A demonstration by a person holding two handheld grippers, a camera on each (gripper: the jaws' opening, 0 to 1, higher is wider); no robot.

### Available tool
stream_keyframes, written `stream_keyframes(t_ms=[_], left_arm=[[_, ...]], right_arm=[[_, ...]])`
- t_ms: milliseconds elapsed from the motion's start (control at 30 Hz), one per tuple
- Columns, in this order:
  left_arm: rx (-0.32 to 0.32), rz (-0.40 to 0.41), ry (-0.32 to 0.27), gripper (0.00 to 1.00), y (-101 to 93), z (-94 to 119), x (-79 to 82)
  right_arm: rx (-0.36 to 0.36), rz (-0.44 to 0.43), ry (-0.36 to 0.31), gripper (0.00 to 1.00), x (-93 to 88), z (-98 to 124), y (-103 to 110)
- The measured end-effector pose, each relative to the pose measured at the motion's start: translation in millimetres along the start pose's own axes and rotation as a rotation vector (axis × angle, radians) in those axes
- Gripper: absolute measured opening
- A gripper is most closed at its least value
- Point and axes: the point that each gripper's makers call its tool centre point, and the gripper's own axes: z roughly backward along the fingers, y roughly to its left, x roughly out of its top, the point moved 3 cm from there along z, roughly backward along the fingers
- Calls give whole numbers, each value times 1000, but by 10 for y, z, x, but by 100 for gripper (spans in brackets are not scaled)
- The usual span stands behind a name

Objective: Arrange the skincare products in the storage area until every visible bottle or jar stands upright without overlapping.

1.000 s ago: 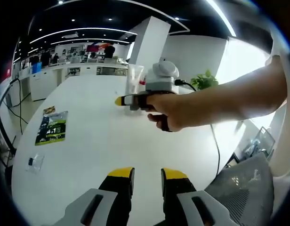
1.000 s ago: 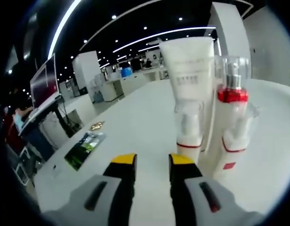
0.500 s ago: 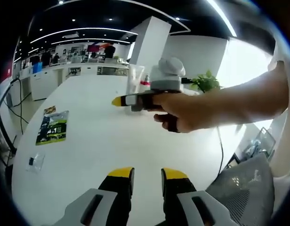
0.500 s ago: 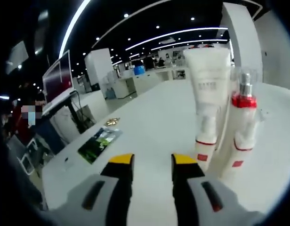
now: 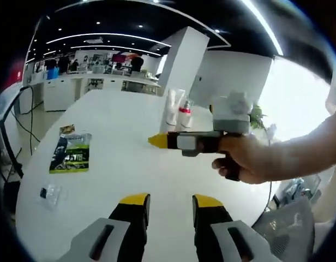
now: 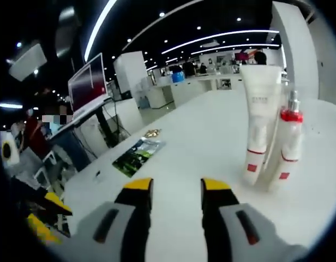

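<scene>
1. Both grippers stand parted and empty: the left gripper (image 5: 165,202) hovers over the white table (image 5: 113,131), and the right gripper (image 6: 176,186) has backed away from the products.
2. That retreat suggests placement is finished.
3. Beyond the right gripper, the white tube (image 6: 259,123) stands upright on its cap, with the red-collared pump bottle (image 6: 288,144) upright just beside it.

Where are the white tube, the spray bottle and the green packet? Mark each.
white tube (image 6: 257,128), right gripper view, on its body.
spray bottle (image 6: 288,147), right gripper view, on its white body.
green packet (image 5: 70,153), left gripper view, on its middle.
</scene>
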Motion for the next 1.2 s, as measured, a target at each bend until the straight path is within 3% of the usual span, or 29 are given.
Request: stream_keyframes(t_ms=[200, 533, 633, 800, 833, 933, 1100, 1200], left_arm=[[50, 31, -77, 41, 433, -61, 365], [80, 19, -125, 46, 930, -296, 857], [69, -57, -148, 47, 939, -318, 1127], [78, -124, -125, 47, 1078, -351, 1386], [106, -156, -115, 47, 1190, -356, 1456], [111, -138, -119, 51, 1431, -404, 1618], [151, -145, -57, 55, 1735, -441, 1683], [179, -97, -39, 57, 1941, -466, 1683]], right_arm=[[20, -4, -5, 37, 31, 119, 42], [14, -13, -36, 38, 117, 333, -10], [8, 0, -41, 38, 130, 469, -5], [-11, -13, -55, 39, 149, 616, -12], [-15, -13, -55, 39, 151, 651, 4], [-18, -5, -54, 39, 144, 727, 42], [-25, 8, -40, 39, 87, 814, 85], [-25, 3, -30, 39, 61, 829, 89]])
